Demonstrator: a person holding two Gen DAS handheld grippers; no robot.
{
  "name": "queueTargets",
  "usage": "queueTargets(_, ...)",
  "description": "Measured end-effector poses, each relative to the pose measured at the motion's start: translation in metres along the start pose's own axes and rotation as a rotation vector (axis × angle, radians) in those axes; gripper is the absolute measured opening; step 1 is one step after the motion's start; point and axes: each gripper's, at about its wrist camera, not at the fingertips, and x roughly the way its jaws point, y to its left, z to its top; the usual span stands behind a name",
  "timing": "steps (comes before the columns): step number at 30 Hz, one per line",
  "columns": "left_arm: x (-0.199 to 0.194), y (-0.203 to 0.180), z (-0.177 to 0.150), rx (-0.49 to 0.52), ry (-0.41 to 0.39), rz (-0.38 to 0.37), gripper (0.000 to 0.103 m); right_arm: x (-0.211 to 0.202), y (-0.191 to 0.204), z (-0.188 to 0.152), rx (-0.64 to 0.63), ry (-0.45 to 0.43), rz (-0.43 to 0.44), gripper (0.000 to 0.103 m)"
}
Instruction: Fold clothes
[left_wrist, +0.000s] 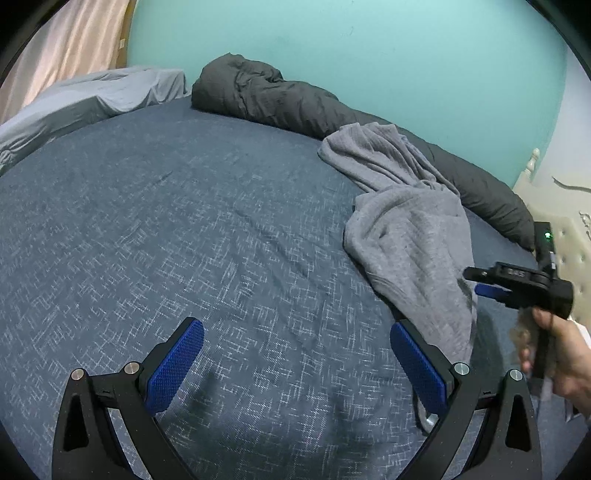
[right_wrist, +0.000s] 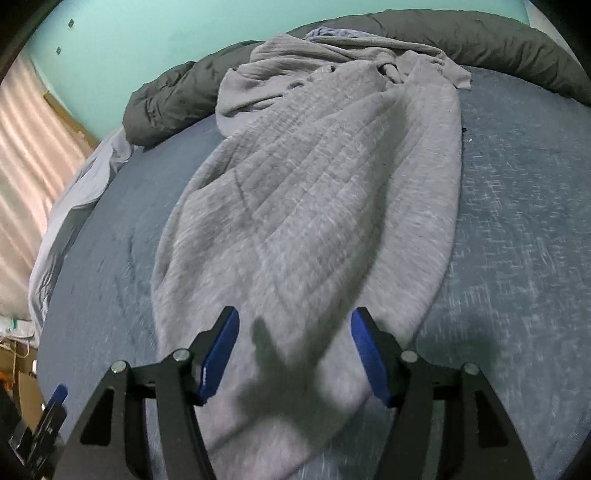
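Note:
A light grey knit garment (right_wrist: 314, 206) lies crumpled and stretched lengthwise on the blue bed sheet (right_wrist: 517, 221). In the left wrist view the same garment (left_wrist: 410, 229) sits at the right side of the bed. My right gripper (right_wrist: 295, 343) hovers open just above the garment's near end, its blue pads either side of the cloth, nothing pinched. My left gripper (left_wrist: 297, 354) is open over bare sheet (left_wrist: 184, 221), left of the garment. The right gripper (left_wrist: 480, 284) also shows at the left wrist view's right edge, held by a hand (left_wrist: 561, 354).
A dark grey duvet (left_wrist: 280, 99) is rolled along the far edge by the teal wall (left_wrist: 369, 55). A pale grey pillow (left_wrist: 92, 96) lies at the far left, with a curtain (left_wrist: 66, 48) behind. A cream tufted headboard (left_wrist: 569, 240) stands at right.

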Motion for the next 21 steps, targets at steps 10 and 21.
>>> queueTargets(10,0.002,0.0,0.0,-0.008,0.011,-0.006,0.103,-0.05,-0.008,-0.003,-0.027,-0.135,0.081,0.005)
queueTargets(21,-0.004,-0.033,-0.009,0.067,0.008,-0.048,0.103,-0.212,-0.113,-0.071,0.147,-0.342,0.056,0.005)
